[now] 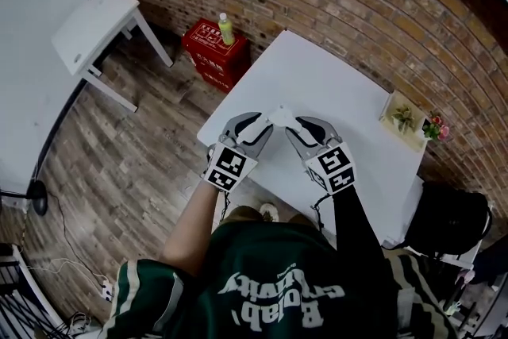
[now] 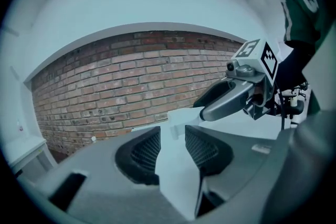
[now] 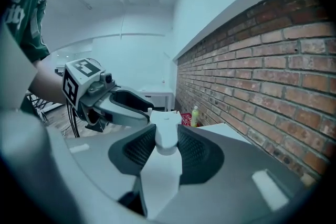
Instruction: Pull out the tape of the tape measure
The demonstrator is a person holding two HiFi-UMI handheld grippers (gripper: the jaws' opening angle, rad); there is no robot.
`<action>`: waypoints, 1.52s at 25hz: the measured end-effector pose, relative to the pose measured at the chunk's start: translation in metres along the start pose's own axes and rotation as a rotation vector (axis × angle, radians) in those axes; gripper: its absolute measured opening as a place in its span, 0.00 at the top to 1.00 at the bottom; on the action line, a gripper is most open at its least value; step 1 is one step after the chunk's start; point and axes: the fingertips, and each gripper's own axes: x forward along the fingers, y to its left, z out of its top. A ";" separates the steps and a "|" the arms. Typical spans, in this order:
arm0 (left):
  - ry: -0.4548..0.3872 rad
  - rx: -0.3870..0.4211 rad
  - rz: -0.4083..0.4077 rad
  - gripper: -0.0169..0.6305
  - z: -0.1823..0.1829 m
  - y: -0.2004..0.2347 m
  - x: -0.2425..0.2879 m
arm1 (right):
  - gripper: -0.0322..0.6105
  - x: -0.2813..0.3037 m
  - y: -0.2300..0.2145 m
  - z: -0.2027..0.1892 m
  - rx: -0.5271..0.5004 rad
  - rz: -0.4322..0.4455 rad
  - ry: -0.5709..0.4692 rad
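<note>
- The left gripper (image 1: 258, 128) and right gripper (image 1: 300, 128) meet tip to tip above the white table (image 1: 341, 83).
- Beyond the left gripper and off to its left, a red crate (image 1: 213, 53) sits on the floor with a green bottle (image 1: 226, 29) standing on it.
- Left gripper: jaws spread. A thin white tab (image 2: 172, 132) sticking out of the tape measure stands in the gap, with space on both sides.
- The white tape measure (image 3: 167, 131) sits right at both grippers' tips.
- Right gripper: jaws pinch the tape measure's body from both sides.
- Well off to the right gripper's right, at the table edge, lies a tray (image 1: 388, 111) holding greenery.
</note>
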 end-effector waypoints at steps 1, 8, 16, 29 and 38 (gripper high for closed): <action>-0.002 0.014 -0.007 0.74 0.002 -0.001 0.000 | 0.73 0.000 0.001 0.003 -0.007 0.007 -0.003; -0.003 0.033 -0.012 0.92 0.008 0.003 -0.001 | 0.73 0.001 -0.001 0.007 -0.008 0.001 0.004; 0.031 -0.090 0.059 0.92 -0.002 0.011 0.004 | 0.73 -0.001 -0.014 0.000 0.019 -0.072 0.031; 0.129 -0.131 0.166 0.92 -0.008 0.025 -0.001 | 0.73 -0.004 -0.032 -0.004 0.073 -0.166 0.055; 0.170 -0.221 0.209 0.92 -0.023 0.036 -0.011 | 0.73 0.000 -0.030 -0.010 0.083 -0.176 0.079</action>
